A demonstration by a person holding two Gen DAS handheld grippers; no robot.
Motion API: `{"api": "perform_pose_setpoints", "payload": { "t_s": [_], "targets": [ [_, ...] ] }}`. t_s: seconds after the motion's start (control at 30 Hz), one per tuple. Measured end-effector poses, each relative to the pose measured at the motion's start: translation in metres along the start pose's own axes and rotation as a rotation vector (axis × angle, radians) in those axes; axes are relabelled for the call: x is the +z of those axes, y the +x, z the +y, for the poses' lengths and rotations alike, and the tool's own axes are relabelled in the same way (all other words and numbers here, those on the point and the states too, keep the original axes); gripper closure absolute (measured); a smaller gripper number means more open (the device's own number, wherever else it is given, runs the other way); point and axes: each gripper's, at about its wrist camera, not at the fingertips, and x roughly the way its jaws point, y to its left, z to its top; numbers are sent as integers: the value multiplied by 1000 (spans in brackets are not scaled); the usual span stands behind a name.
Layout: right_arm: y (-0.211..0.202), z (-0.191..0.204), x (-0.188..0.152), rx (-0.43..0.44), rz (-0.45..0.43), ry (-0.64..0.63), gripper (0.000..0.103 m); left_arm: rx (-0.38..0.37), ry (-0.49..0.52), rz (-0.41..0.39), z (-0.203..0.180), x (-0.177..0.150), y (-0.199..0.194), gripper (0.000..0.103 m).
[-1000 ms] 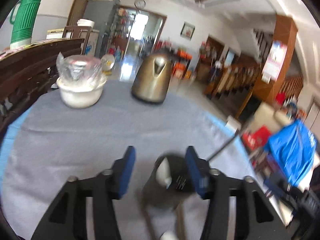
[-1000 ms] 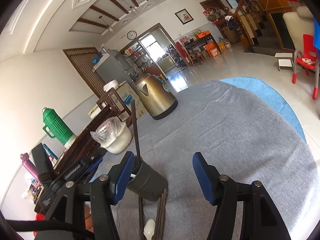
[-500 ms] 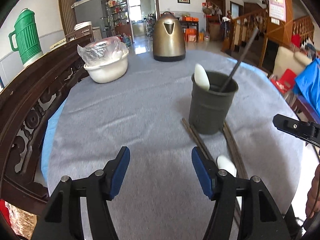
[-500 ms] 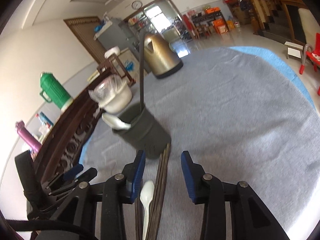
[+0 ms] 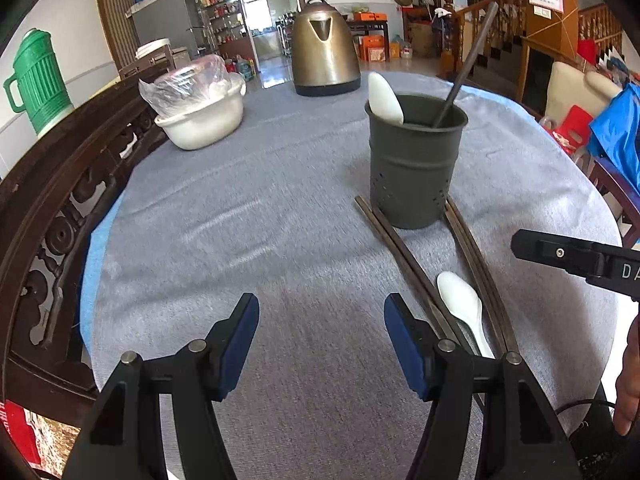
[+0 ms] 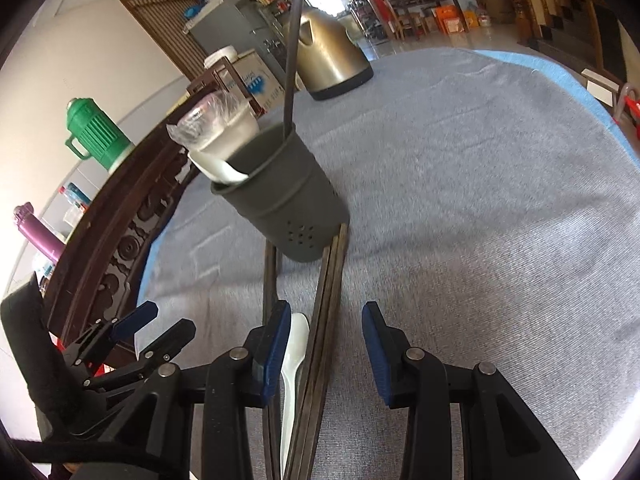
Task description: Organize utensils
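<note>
A dark grey utensil cup (image 5: 414,164) stands on the grey tablecloth, holding a white spoon (image 5: 385,98) and one dark chopstick (image 5: 466,64). Dark chopsticks (image 5: 404,252) and a second white spoon (image 5: 462,306) lie on the cloth in front of it. My left gripper (image 5: 320,340) is open and empty, left of these. My right gripper (image 6: 323,344) is open, low over the chopsticks (image 6: 326,316), with the lying spoon (image 6: 294,354) by its left finger. The cup (image 6: 280,200) stands just ahead.
A bronze kettle (image 5: 324,54) stands at the table's far side and a white bowl covered in plastic (image 5: 200,108) at the far left. A carved wooden bench back (image 5: 52,184) runs along the left edge. A green thermos (image 5: 36,80) stands behind it.
My left gripper has pulled back from the cup and stays open. My right gripper has narrowed, dropped and moved in over the chopsticks and spoon on the cloth.
</note>
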Motion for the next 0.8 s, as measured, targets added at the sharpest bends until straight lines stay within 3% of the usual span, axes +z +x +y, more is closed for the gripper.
{"api": "perform_pose_setpoints", "payload": {
  "t_s": [0.57,0.8],
  "targets": [
    [31,3,1,-27,66,-27,67,-41,-4,51,-7,2,22,37],
    [44,5,-2,-66,94,-50,75,-47,-14,65,-4,3,29,37]
  ]
}}
